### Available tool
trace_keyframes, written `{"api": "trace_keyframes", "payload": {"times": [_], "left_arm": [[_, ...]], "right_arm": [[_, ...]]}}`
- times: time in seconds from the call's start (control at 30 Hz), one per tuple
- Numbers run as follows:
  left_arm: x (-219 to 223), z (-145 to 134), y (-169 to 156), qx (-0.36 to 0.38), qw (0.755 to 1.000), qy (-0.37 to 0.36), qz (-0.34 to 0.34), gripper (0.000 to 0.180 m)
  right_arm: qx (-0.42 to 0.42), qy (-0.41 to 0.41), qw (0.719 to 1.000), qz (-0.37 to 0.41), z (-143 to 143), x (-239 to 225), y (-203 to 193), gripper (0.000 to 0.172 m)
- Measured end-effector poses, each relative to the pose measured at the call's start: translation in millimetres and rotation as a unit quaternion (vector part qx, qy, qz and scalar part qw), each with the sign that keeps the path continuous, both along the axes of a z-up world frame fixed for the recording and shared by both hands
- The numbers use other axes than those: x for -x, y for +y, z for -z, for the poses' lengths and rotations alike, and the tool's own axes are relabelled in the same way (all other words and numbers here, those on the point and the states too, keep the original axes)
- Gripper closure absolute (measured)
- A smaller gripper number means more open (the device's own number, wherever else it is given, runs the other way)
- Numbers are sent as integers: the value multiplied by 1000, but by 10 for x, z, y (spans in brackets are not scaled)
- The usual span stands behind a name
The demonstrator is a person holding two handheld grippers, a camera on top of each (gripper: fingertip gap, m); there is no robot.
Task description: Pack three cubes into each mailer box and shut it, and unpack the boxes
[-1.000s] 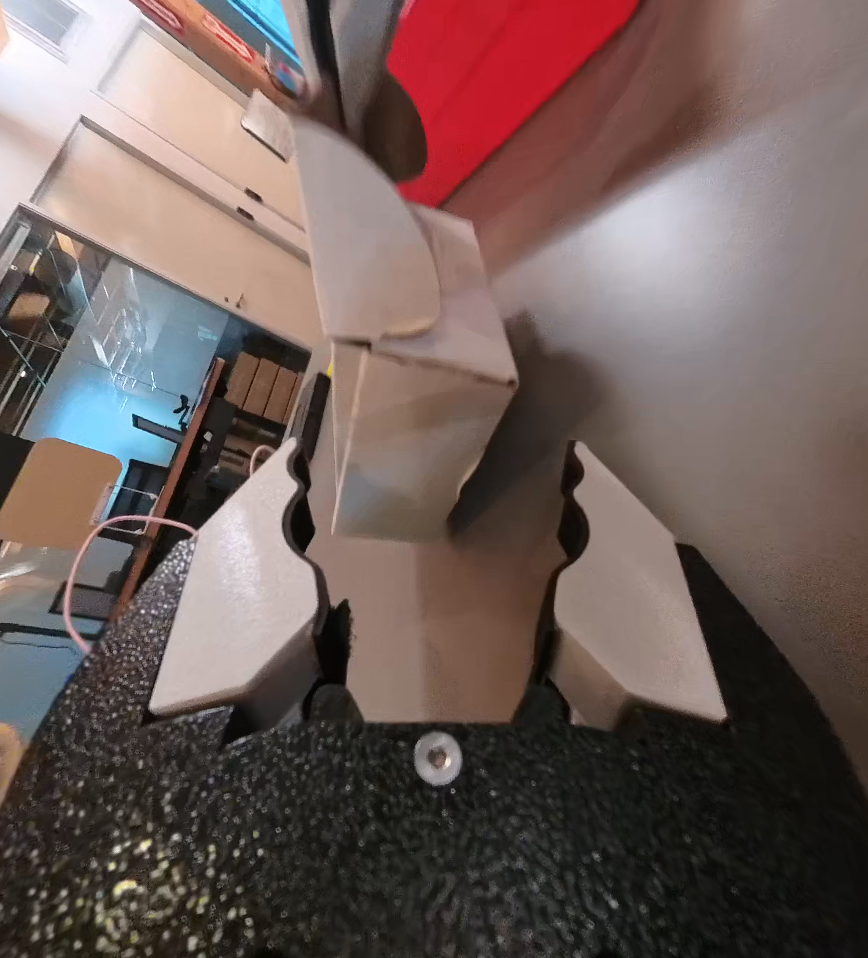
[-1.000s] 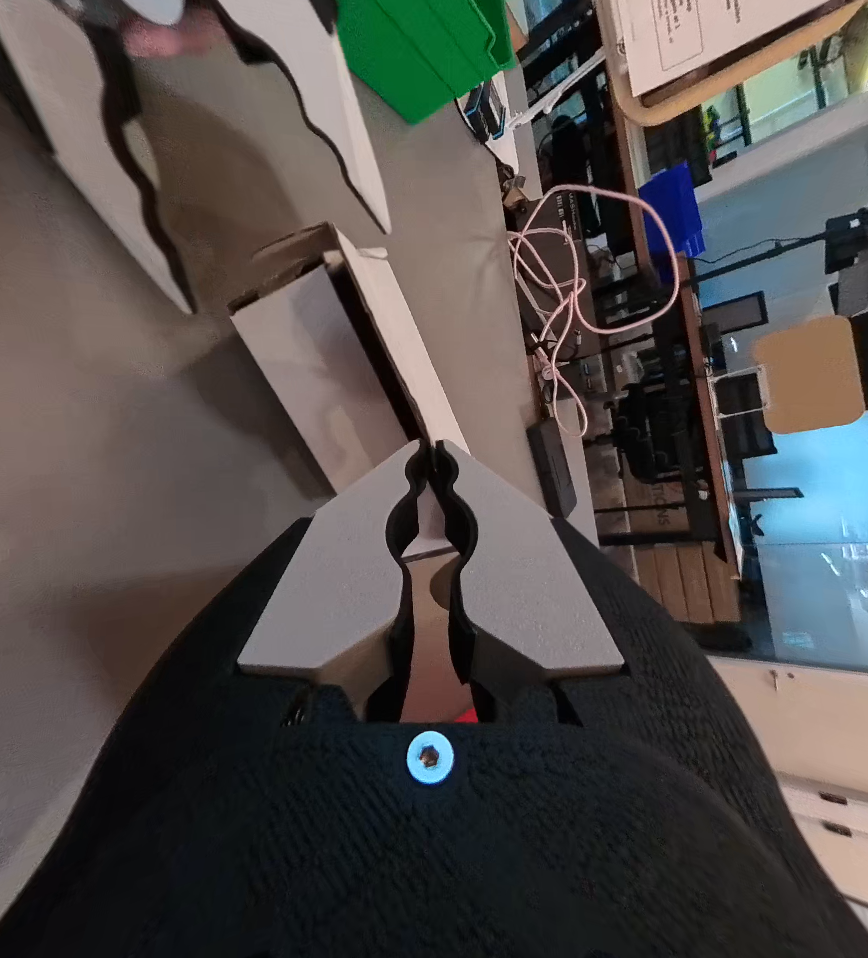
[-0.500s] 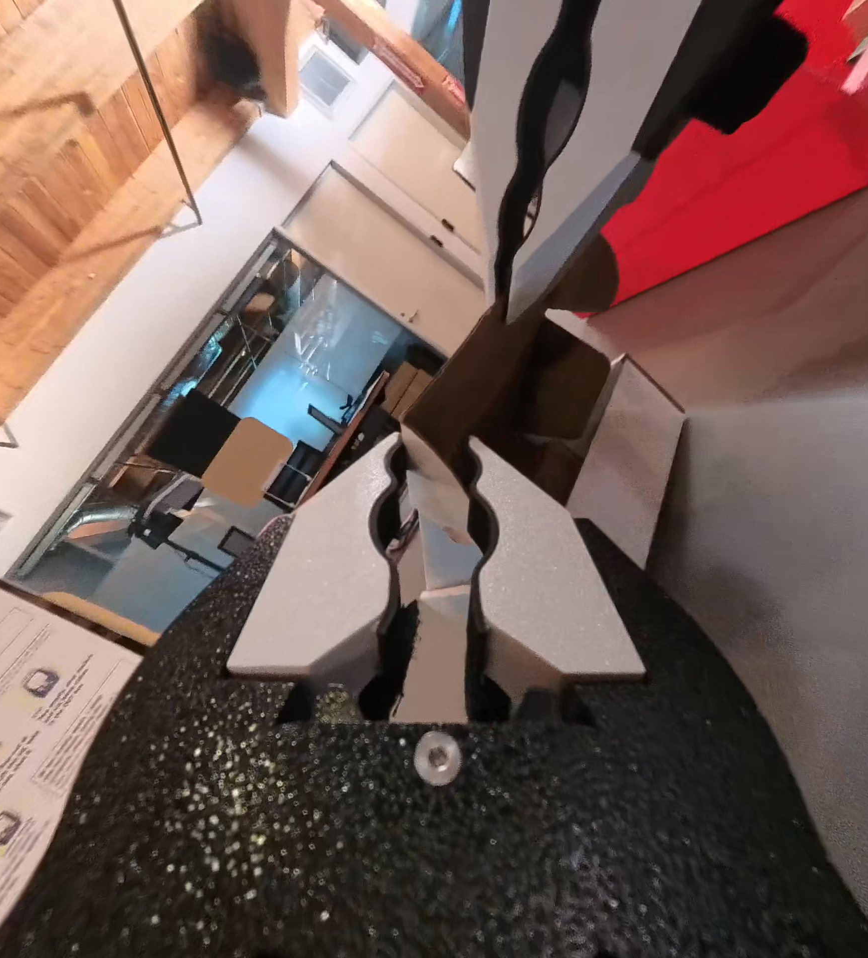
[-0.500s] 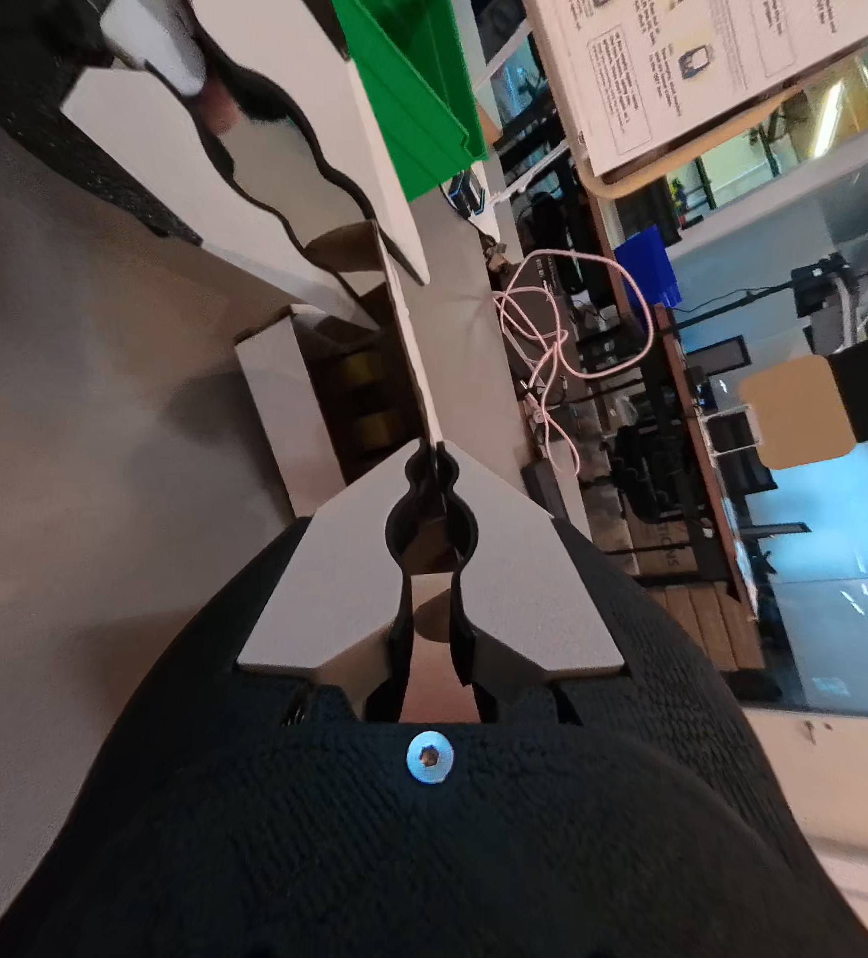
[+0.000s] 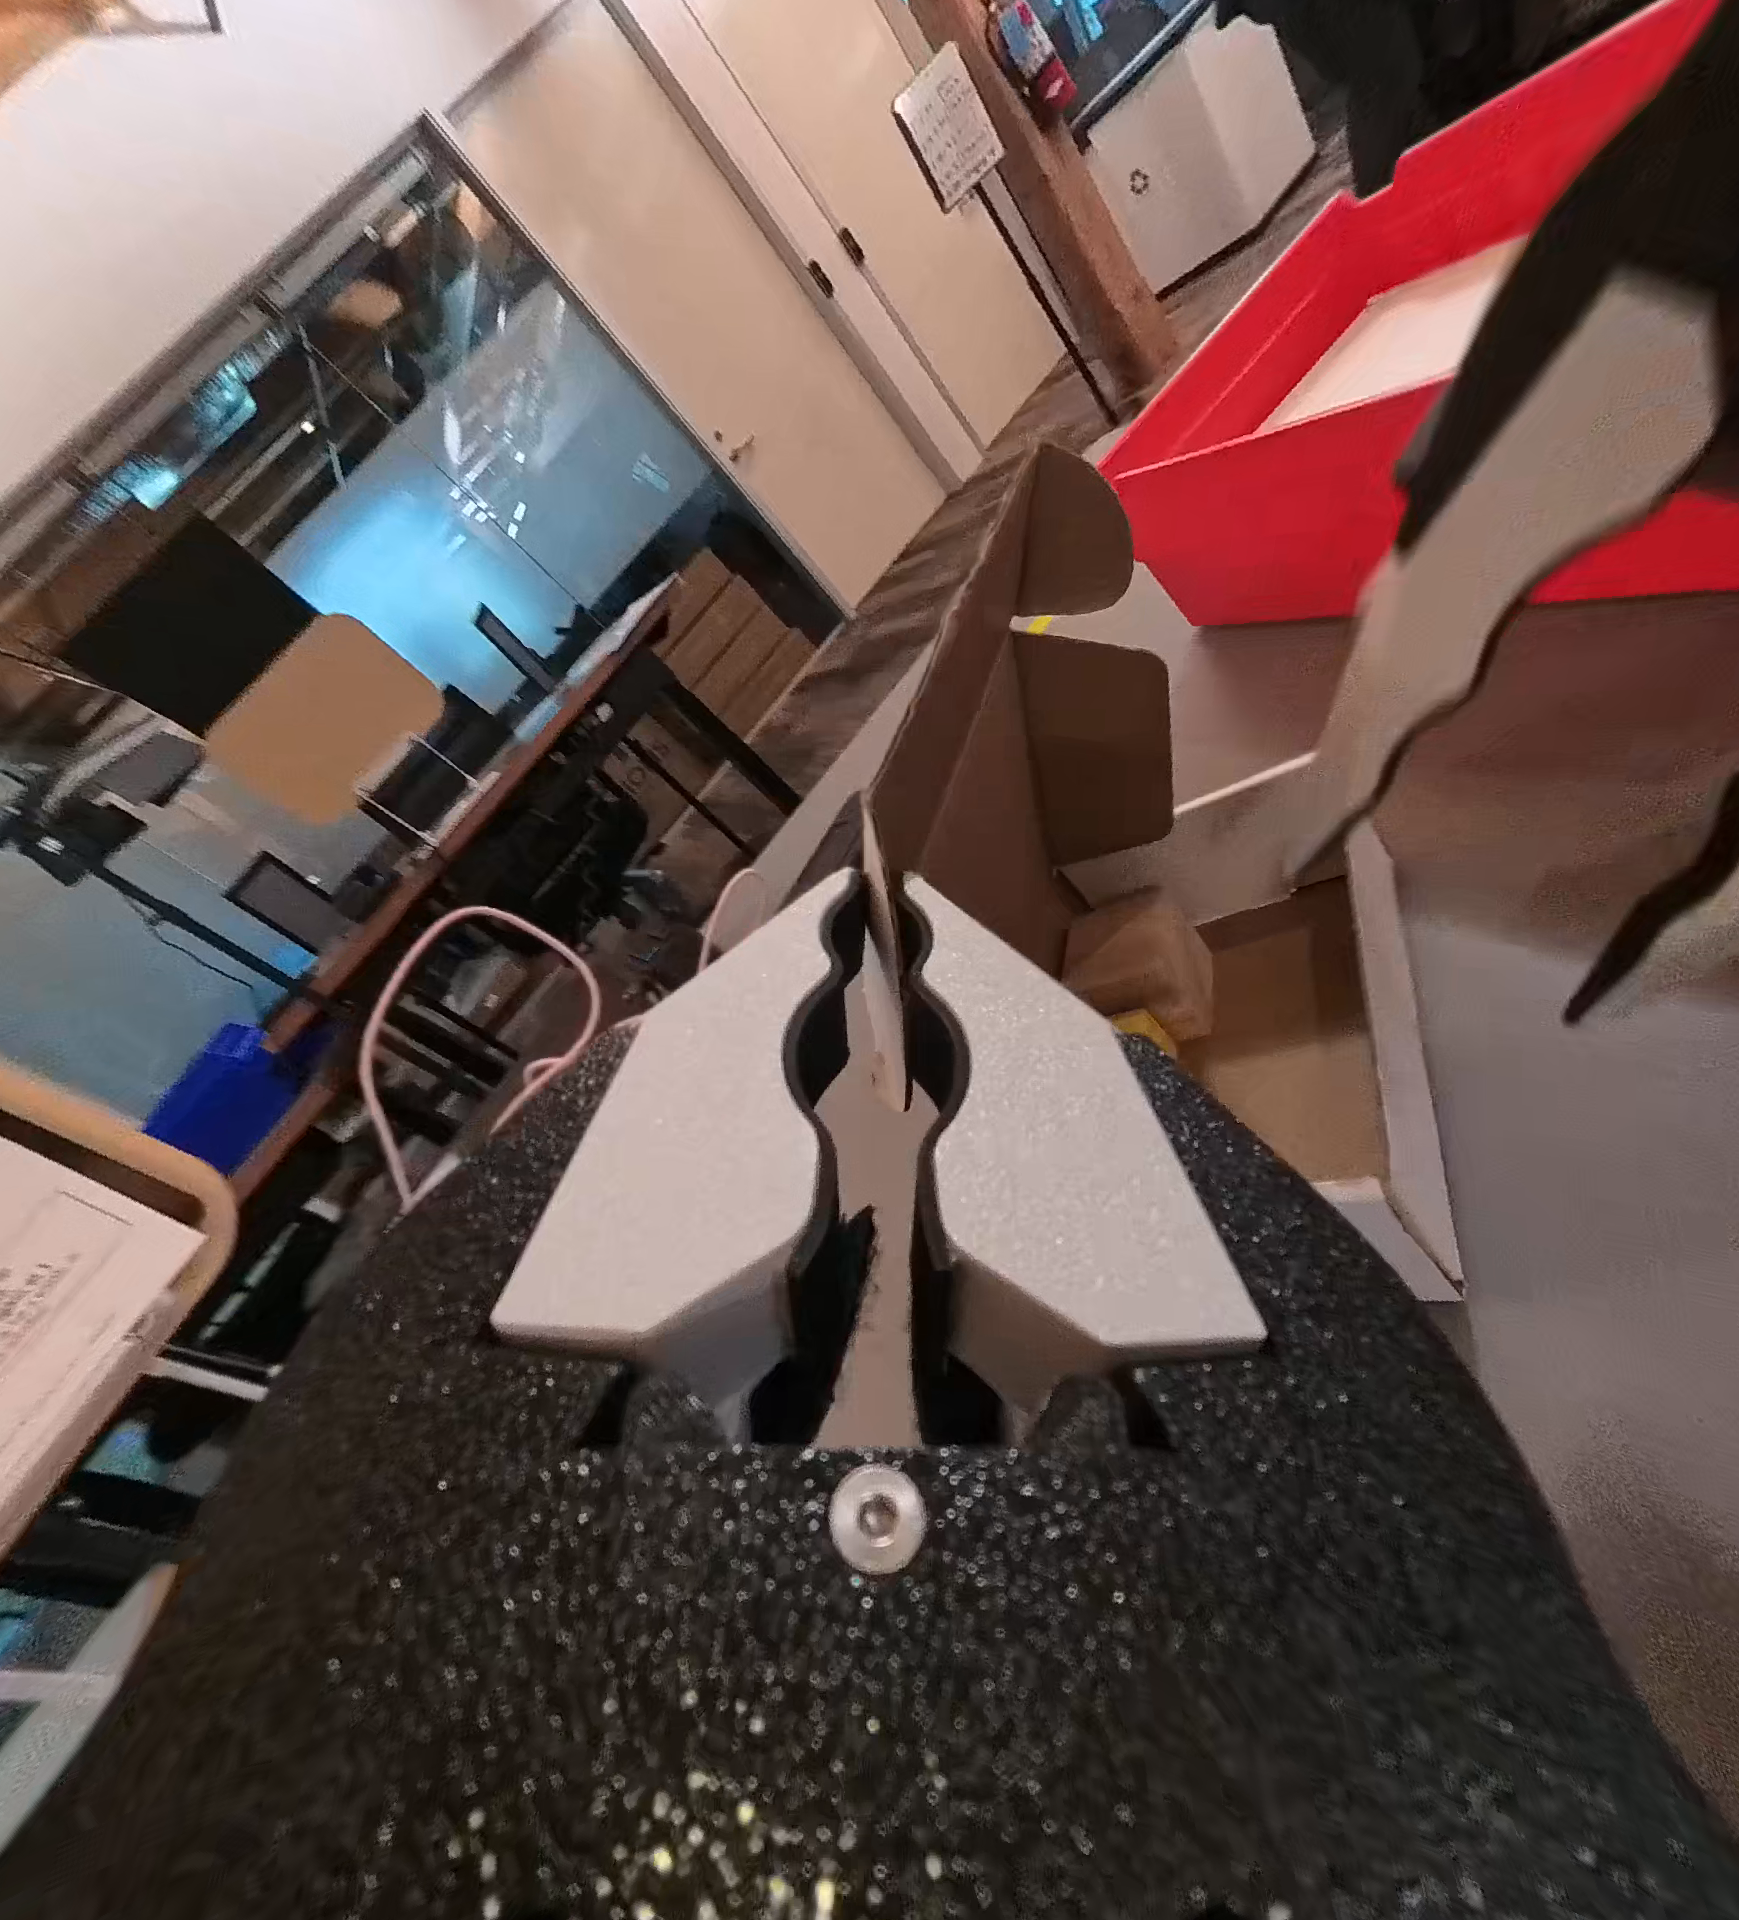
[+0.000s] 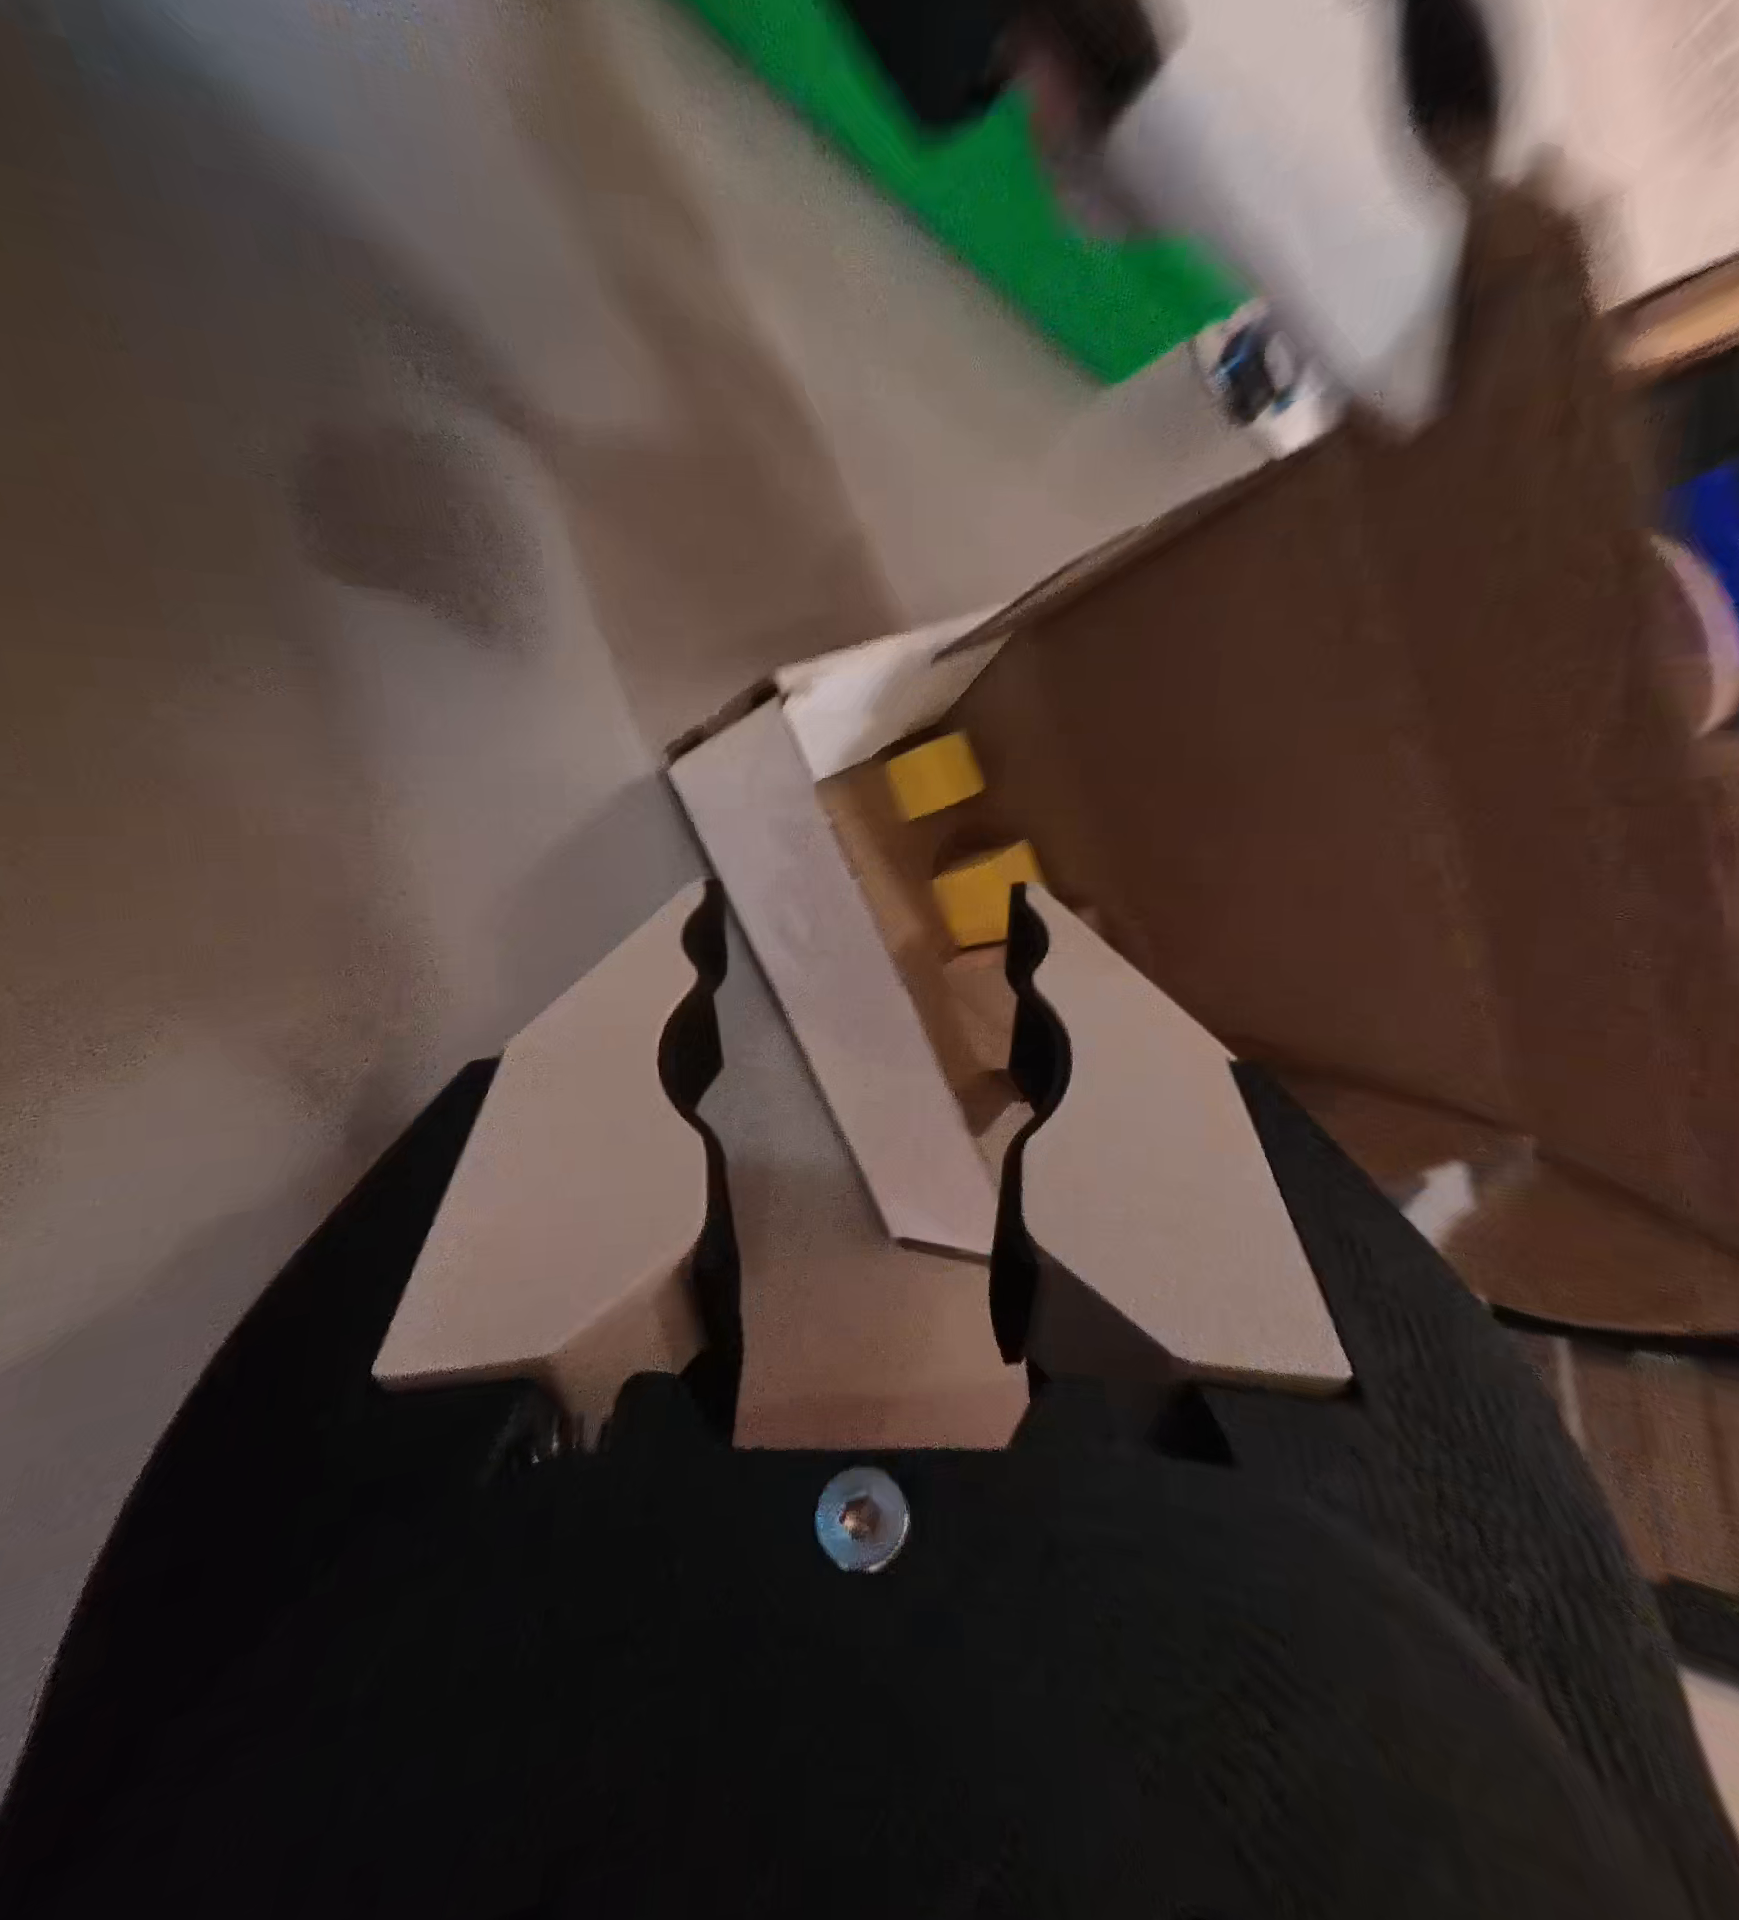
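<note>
A white mailer box (image 5: 1405, 1091) stands open on the grey table (image 5: 1623, 1351). My left gripper (image 5: 886, 914) is shut on the edge of its lid (image 5: 1000, 748) and holds the lid upright, brown inside facing the box. A cube (image 5: 1140, 961) lies inside. In the right wrist view two yellow cubes (image 6: 932, 774) (image 6: 979, 894) show in the box. My right gripper (image 6: 863, 888) is open, its fingers astride the box's front wall (image 6: 823, 987) without pressing it. One of its fingers (image 5: 1530, 499) shows at the upper right of the left wrist view.
A red bin (image 5: 1260, 520) stands behind the box. A green bin (image 6: 1000, 208) is at the far side in the right wrist view. A sheet of paper on a board (image 5: 3, 1330) is at the left. Desks and cables lie beyond the table edge.
My left gripper closed on the lid's edge and swung the lid up. My right gripper, shut on the lid before, has let go, opened and dropped to the box's front wall.
</note>
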State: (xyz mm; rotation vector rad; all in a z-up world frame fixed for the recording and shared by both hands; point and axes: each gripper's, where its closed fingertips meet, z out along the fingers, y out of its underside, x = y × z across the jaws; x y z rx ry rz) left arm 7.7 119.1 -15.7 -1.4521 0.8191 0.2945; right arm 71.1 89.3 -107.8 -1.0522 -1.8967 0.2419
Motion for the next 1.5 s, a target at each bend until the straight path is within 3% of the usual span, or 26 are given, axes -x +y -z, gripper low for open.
{"api": "trace_keyframes", "payload": {"times": [0.03,0.13,0.23,0.37,0.5,0.6,0.73,0.9,0.97,1.03,1.13,1.2,1.33,1.4,1.5], "left_arm": [[22,-15,22,12,1000,-13,4,178],[109,-52,92,51,996,-76,8,179],[261,-91,189,72,989,-132,-9,178],[599,-58,471,77,979,-171,-74,176],[828,187,791,55,980,-109,-155,173],[898,398,968,53,978,-100,-177,173],[963,679,1073,113,968,-145,-168,175],[1023,1034,1062,217,936,-239,-138,178],[1035,1066,1050,217,932,-259,-129,178],[1040,1022,1025,205,932,-272,-124,178],[962,904,972,199,927,-301,-100,179],[928,860,949,194,929,-301,-93,179],[906,803,918,177,937,-288,-91,179],[891,767,899,172,939,-284,-87,179],[883,728,881,164,943,-276,-85,179]], "right_arm": [[7,-19,1000,6,135,15,53,118],[-16,-59,998,35,391,17,248,133],[-53,-72,995,39,425,0,312,154],[-13,-81,996,29,419,-34,210,158],[14,-83,996,23,414,-42,144,160],[21,-79,996,19,410,-37,129,160],[32,-73,997,17,407,-43,127,161],[52,-62,997,15,404,-73,147,155],[93,-53,994,28,395,-82,134,145],[214,-46,975,26,346,-86,-28,134],[352,51,934,-6,-40,-16,-168,118],[361,114,922,74,-184,2,135,120],[363,145,880,270,-26,-94,713,123],[373,117,863,320,151,-106,801,121],[336,79,864,367,248,-92,874,121]]}}
